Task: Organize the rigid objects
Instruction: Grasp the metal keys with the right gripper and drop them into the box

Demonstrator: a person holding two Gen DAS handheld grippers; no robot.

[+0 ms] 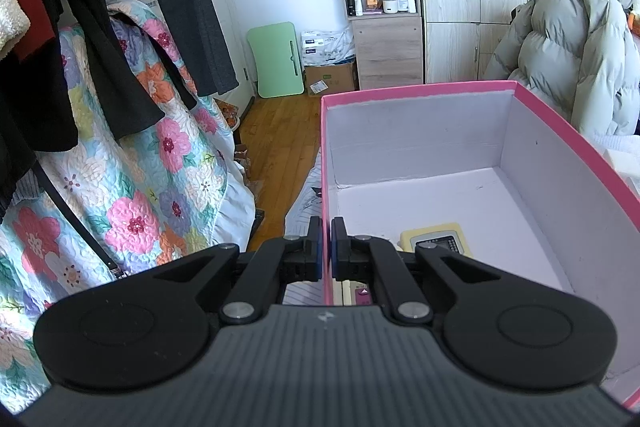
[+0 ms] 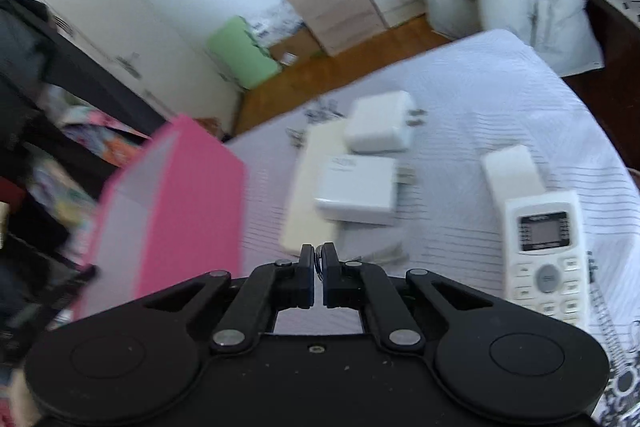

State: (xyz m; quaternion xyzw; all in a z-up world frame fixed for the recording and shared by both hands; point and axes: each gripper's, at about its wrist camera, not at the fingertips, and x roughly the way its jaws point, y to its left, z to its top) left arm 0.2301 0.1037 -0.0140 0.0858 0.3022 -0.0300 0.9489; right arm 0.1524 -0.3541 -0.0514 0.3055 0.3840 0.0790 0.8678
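- Pink box (image 1: pixel 420 95), the landmark for everything here, sits open on the bed with its near left wall clamped by the left gripper (image 1: pixel 326 227): one finger is outside the wall, the other inside, pressed together on the cardboard.
- Inside the box, close behind that gripper, lies a yellowish device with a small screen (image 1: pixel 434 237); a second item with a purple button (image 1: pixel 362 294) shows just under the gripper's links, mostly hidden, so I cannot say what it is.
- In the right wrist view the box (image 2: pixel 188 203) stands to the left of the right gripper (image 2: pixel 319 251), near it, blurred by motion.
- That gripper's fingers are pressed together, with a thin, wiry bit of metal (image 2: pixel 319 259) between the tips; it is too small to identify, and whether it is truly pinched I cannot tell.
- Ahead of the right gripper, right of the box, a long cream remote (image 2: pixel 310 187) lies on the white bedspread (image 2: pixel 500 99) with its long axis running away from the fingers; two white chargers (image 2: pixel 360 189) (image 2: pixel 380 125) rest on it, prongs pointing right.
- Farther right, well away from the box, a white remote with a screen (image 2: pixel 546 247) lies lengthwise toward the camera, beside a plain white block (image 2: pixel 510 171).
- By my judgement the right hand is the nearer one to all the loose items, and anything it carries must travel left to reach the box.
- The box's interior cannot be seen from the right wrist view.
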